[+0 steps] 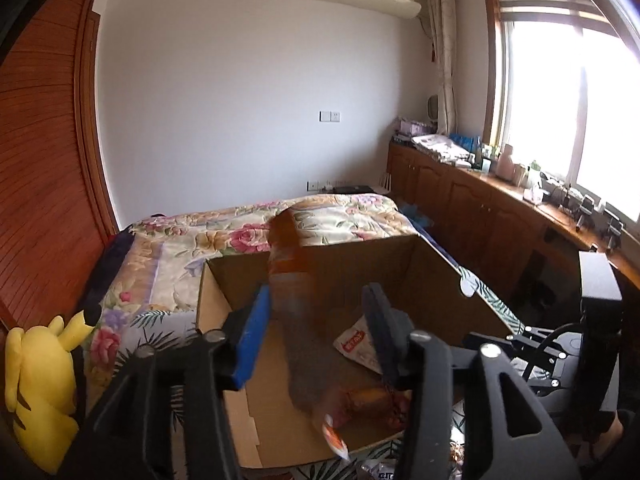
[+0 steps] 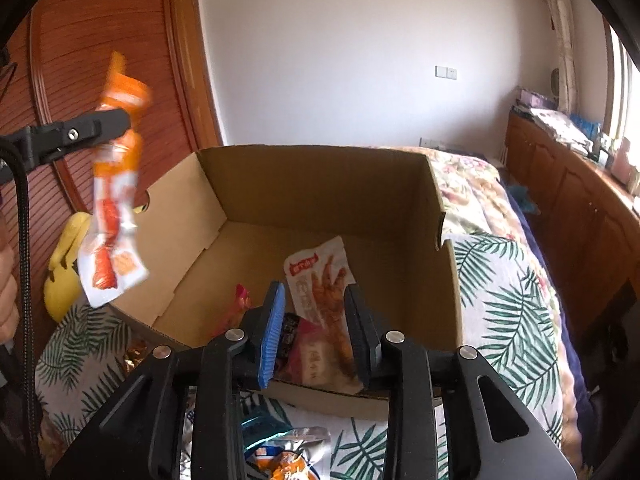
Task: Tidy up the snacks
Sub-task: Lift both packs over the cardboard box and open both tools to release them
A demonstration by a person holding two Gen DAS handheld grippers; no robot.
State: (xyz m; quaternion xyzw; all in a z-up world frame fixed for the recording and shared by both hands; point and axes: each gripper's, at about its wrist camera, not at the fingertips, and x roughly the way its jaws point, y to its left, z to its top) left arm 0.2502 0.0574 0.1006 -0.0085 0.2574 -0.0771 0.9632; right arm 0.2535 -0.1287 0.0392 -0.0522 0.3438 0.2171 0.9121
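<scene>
An open cardboard box [image 1: 360, 268] [image 2: 320, 184] stands on the bed. My left gripper [image 1: 318, 292] hovers over it with its jaws apart. A long orange-and-white snack strip [image 1: 292, 312] hangs blurred between them, close to the blue pad and clear of the right one. In the right wrist view that strip [image 2: 116, 200] dangles by the left gripper [image 2: 120, 122], left of the box. My right gripper [image 2: 315, 288] is open over the box's near edge. A white chicken-feet packet [image 2: 320, 272] [image 1: 356, 344] lies on the box floor below it, beside a dark packet [image 2: 289, 330] and a red-orange packet [image 2: 240, 300].
A yellow plush toy [image 1: 40, 380] [image 2: 68, 256] sits left of the box. More snack packets [image 2: 280, 456] lie on the leaf-print cloth [image 2: 504, 300] in front. Beyond are a floral quilt [image 1: 240, 232], wooden cabinets [image 1: 460, 200] under the window, and a wooden wardrobe [image 1: 40, 160].
</scene>
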